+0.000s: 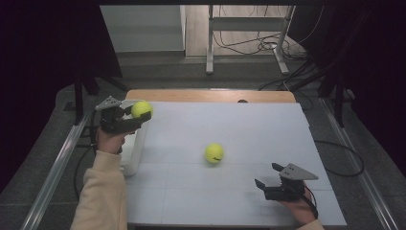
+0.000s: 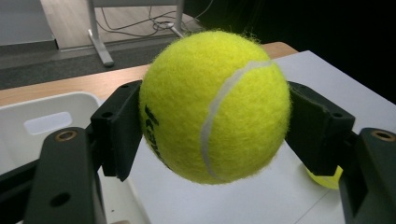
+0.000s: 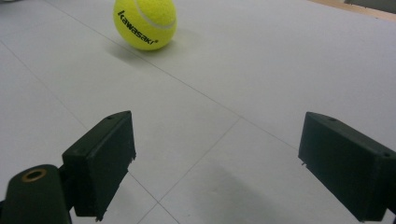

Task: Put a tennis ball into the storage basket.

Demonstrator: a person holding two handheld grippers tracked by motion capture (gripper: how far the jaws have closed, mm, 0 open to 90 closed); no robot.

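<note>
The left gripper (image 1: 140,115) is clamped on a yellow tennis ball (image 1: 141,109), one black jaw pressed against each side of it. It is held up in the air at the left edge of the table, over the near rim of a white bin (image 1: 135,148) that stands along that edge. Seen from the left gripper view, the held ball (image 2: 215,105) bulges out between the two jaws, with its white seam curving down the front and dark lettering partly hidden by the left jaw. The white bin (image 2: 46,121) lies just behind and below it. A person's left hand in a cream sleeve (image 1: 103,191) carries this gripper.

The right gripper (image 1: 268,176) sits low over the near right part of the table, its jaws wide apart with nothing between them. From the right gripper view its two black jaws frame bare white tabletop (image 3: 261,70).

A second tennis ball (image 1: 214,153) rests on the white tabletop (image 1: 230,124) near the middle, well apart from both grippers. In the right gripper view this loose ball (image 3: 145,23) lies ahead and to the left of the open jaws, with black lettering reading "kawasaki" across it. A sliver of it also peeks out behind the right jaw in the left gripper view.

Beyond the table, cables (image 1: 258,45) lie on the floor by a metal frame (image 1: 249,33).
</note>
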